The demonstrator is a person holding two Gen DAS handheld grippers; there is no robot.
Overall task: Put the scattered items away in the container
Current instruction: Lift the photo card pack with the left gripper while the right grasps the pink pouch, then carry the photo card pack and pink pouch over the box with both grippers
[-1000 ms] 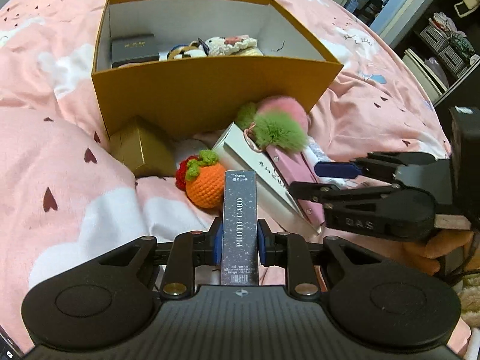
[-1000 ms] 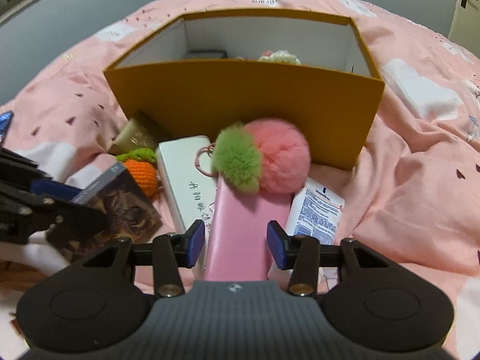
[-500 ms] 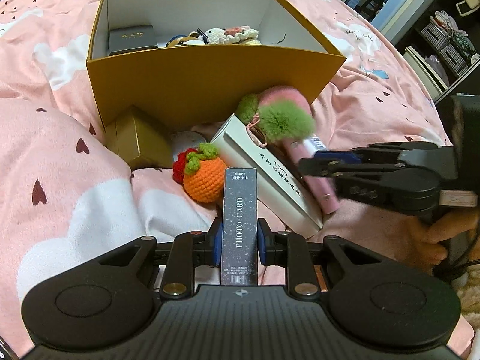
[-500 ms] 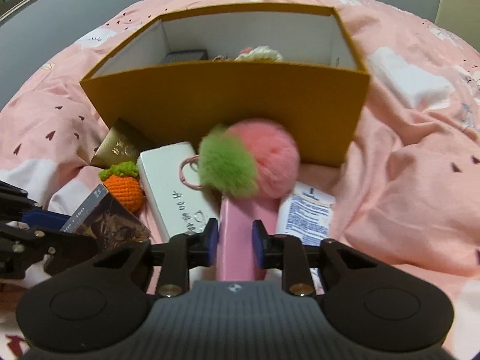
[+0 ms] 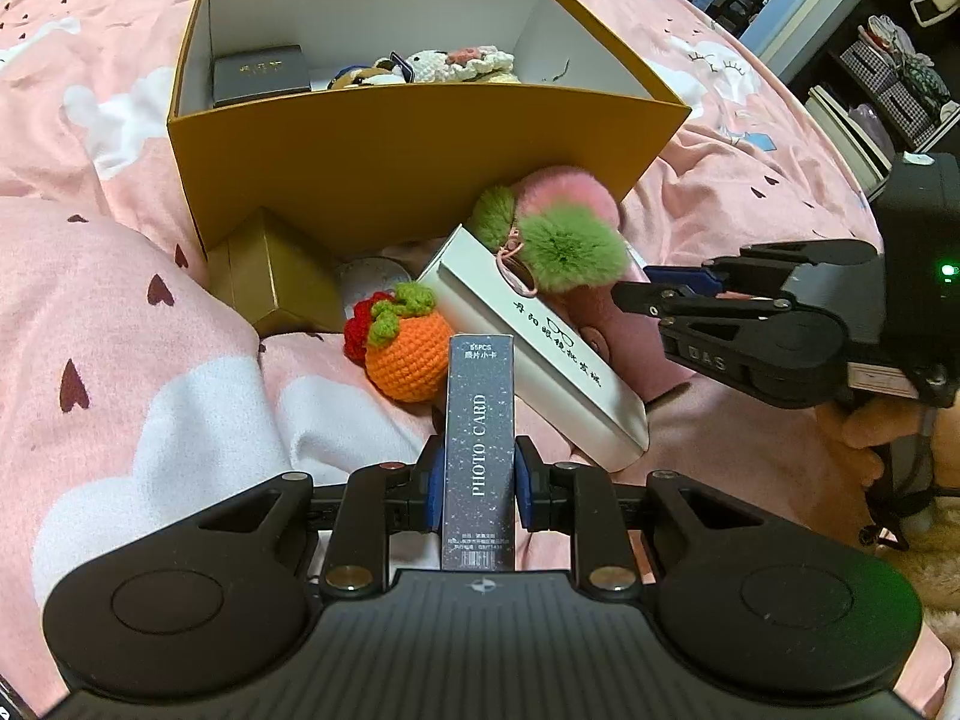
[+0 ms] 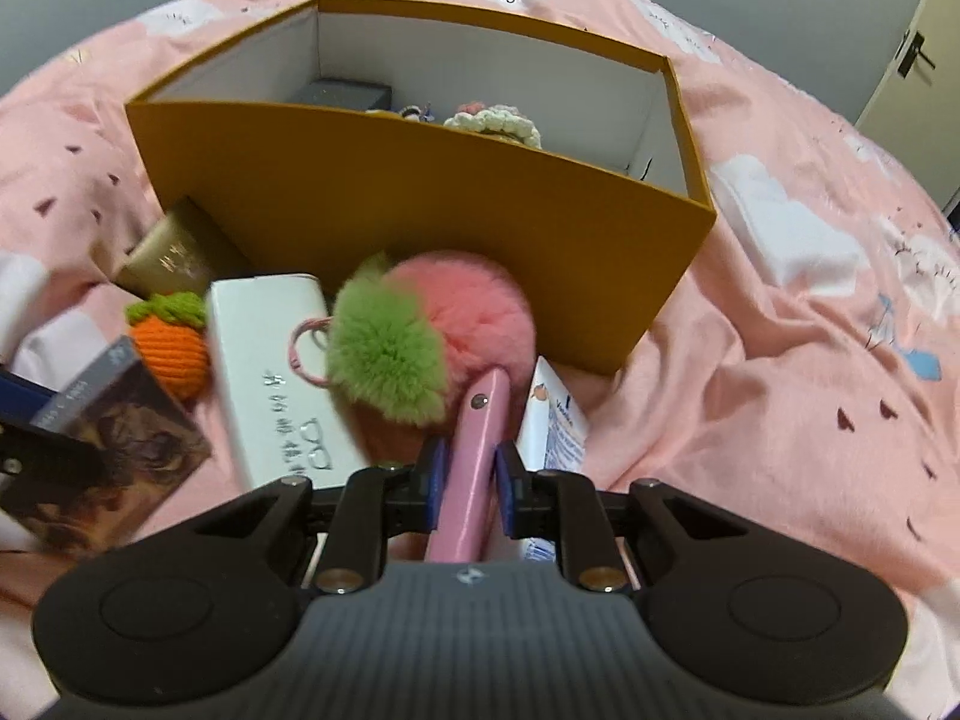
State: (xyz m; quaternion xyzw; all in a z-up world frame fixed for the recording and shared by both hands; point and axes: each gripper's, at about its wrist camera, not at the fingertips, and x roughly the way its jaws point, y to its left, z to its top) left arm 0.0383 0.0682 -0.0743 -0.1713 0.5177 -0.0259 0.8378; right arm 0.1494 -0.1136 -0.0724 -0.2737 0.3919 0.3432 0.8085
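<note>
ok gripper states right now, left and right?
Left gripper: closed on the photo card box.
Right gripper: jaws closing, pads already on the pink case.

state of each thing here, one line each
yellow box: open, partly filled
photo card box: clamped in left gripper
pink case: in right gripper, jaws closing on it
white glasses case: lying outside box
crochet orange: lying outside box

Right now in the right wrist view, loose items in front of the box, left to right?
Photo card box → orange crochet fruit → white glasses case → green-and-pink pompom → white tube partly behind the right gripper.
</note>
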